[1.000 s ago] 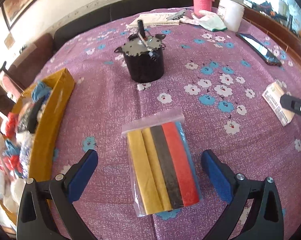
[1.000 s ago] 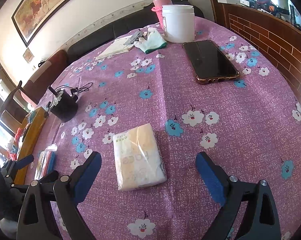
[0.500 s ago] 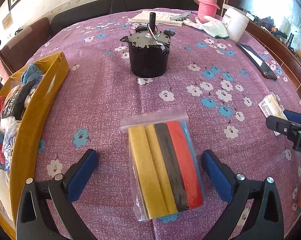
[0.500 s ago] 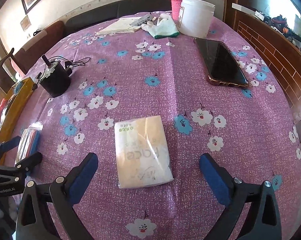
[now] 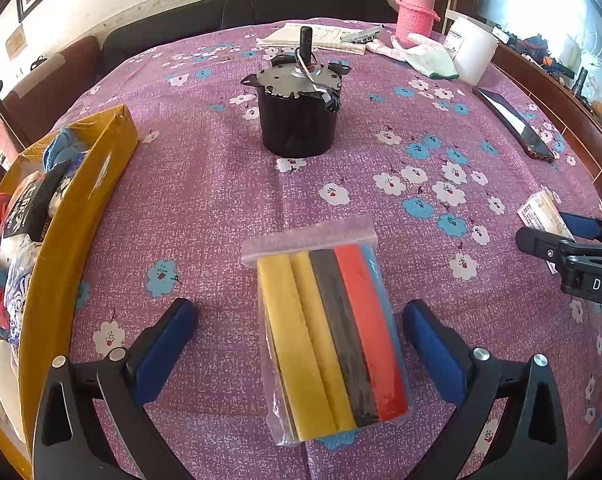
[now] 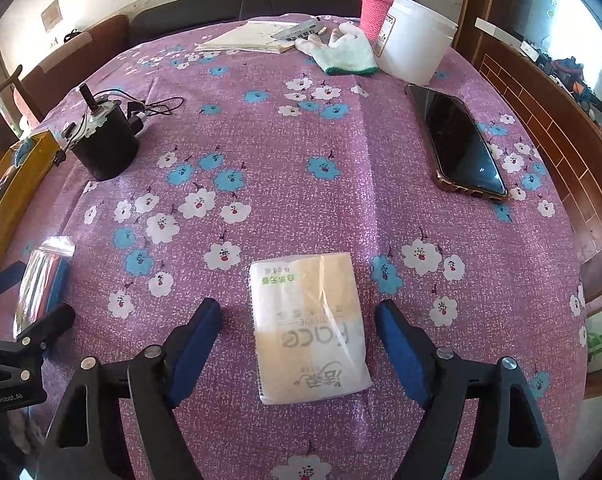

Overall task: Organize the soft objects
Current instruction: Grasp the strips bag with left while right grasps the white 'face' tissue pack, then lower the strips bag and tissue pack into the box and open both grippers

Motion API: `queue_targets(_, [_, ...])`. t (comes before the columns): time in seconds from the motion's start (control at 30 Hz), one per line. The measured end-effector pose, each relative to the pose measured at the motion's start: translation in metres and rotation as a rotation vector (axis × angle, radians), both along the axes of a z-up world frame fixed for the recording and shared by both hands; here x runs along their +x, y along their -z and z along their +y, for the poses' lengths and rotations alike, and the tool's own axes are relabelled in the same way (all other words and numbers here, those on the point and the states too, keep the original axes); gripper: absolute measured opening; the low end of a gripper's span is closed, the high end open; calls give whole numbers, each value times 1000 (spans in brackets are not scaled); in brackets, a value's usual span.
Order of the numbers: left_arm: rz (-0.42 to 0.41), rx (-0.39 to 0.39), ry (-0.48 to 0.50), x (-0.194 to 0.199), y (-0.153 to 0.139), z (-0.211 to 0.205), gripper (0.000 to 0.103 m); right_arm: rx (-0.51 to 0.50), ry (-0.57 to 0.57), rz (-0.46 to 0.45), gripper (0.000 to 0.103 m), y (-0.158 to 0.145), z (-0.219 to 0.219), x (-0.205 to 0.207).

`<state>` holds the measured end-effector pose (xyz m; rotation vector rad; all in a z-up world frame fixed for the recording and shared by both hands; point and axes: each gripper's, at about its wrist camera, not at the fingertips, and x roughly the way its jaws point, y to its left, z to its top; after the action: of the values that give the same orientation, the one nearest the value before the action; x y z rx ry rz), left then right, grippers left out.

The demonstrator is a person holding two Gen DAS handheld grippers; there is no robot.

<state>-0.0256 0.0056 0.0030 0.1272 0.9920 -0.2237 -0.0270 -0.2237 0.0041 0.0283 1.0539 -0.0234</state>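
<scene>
A clear bag of coloured foam strips [image 5: 329,340] lies on the purple flowered tablecloth [image 5: 221,208], between the fingers of my open left gripper [image 5: 297,320]. The bag also shows at the left of the right wrist view [image 6: 41,280]. A pack of tissues [image 6: 307,328] lies between the fingers of my open right gripper [image 6: 299,324], which touches nothing. The pack also shows in the left wrist view [image 5: 541,212], beside the right gripper [image 5: 557,236]. A yellow box [image 5: 77,216] at the left holds several soft items.
A black motor with wires [image 5: 299,112] stands mid-table. A phone [image 6: 461,144], a white jar [image 6: 413,50], a pink bottle [image 6: 375,2], a white glove [image 6: 337,50] and papers [image 6: 249,36] lie toward the back. A wooden ledge [image 6: 561,152] runs along the right.
Both grippers have moved forward and lower over their packs, so the foam bag and the tissue pack now sit deeper between the fingers. Both stay open.
</scene>
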Motion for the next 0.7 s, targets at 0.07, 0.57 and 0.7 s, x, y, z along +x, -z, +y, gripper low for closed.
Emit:
queue_targets(0.07, [0,0,0,0,0,0,103,2,8,-5,71,-1,-3,-3])
queue_targets(0.57, [-75,-282,-12,-29,-33,47,46,75,30,-56,49,-22,-17,-39])
queue_targets(0.7, [-97,-345,-34,-50,-53,72,46,81,-1,-86,49,-36,-3,-43])
